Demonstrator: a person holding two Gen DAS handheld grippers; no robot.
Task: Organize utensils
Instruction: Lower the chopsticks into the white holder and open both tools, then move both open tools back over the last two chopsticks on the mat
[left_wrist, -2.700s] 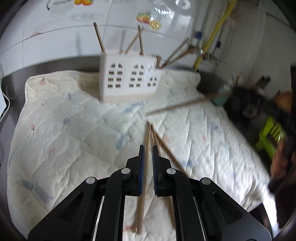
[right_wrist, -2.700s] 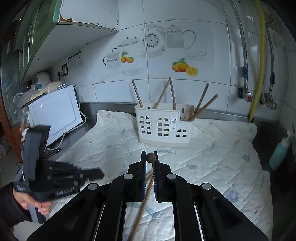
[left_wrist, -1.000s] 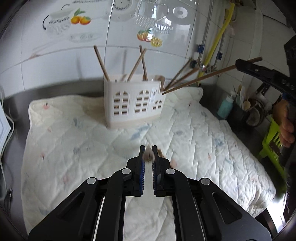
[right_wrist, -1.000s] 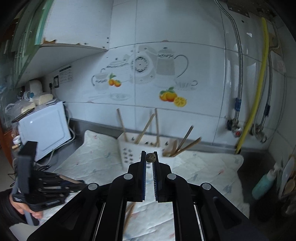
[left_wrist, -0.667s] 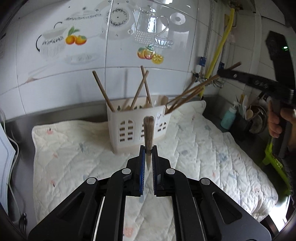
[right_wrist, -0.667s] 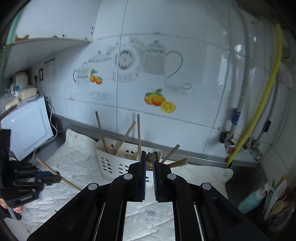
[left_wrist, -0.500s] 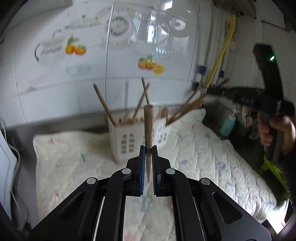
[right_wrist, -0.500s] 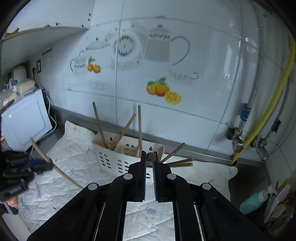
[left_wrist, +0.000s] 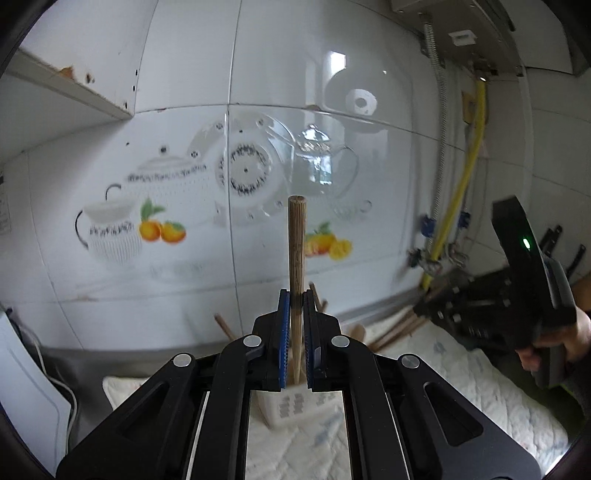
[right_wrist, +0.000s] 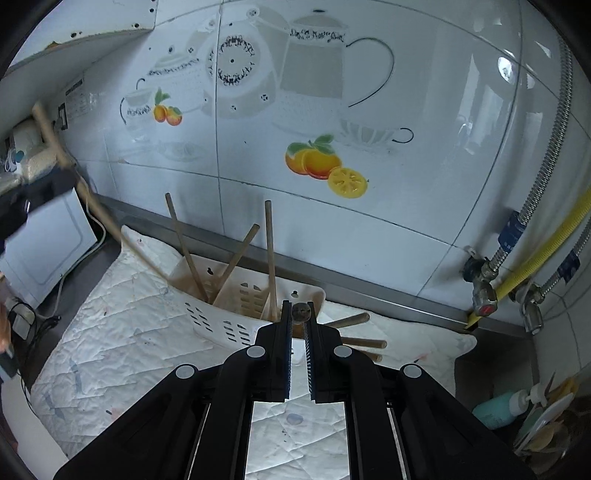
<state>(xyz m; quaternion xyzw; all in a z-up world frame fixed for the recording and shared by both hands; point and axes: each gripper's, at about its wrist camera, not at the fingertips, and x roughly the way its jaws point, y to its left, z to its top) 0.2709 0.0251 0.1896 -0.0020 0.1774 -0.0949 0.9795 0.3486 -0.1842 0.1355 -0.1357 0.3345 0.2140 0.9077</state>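
Note:
My left gripper (left_wrist: 296, 301) is shut on a wooden chopstick (left_wrist: 296, 251) that stands upright, its lower end over the white utensil holder (left_wrist: 284, 406). In the right wrist view that chopstick (right_wrist: 92, 199) slants down to the holder's left end. My right gripper (right_wrist: 298, 314) is shut on another chopstick (right_wrist: 301, 312), seen end-on, just over the right end of the white holder (right_wrist: 236, 317). Several chopsticks (right_wrist: 269, 254) stand in the holder. In the left wrist view the right gripper (left_wrist: 517, 295) is at the right.
The holder stands on a white quilted mat (right_wrist: 129, 350) on a steel counter against a tiled wall. A white appliance (right_wrist: 44, 240) is at the left. Yellow and metal pipes (right_wrist: 535, 236) run at the right, with a teal bottle (right_wrist: 495, 410) below.
Both grippers lifted a chopstick from the mat and carried it up to the holder. The left chopstick has swung upright; both views now look more at the wall.

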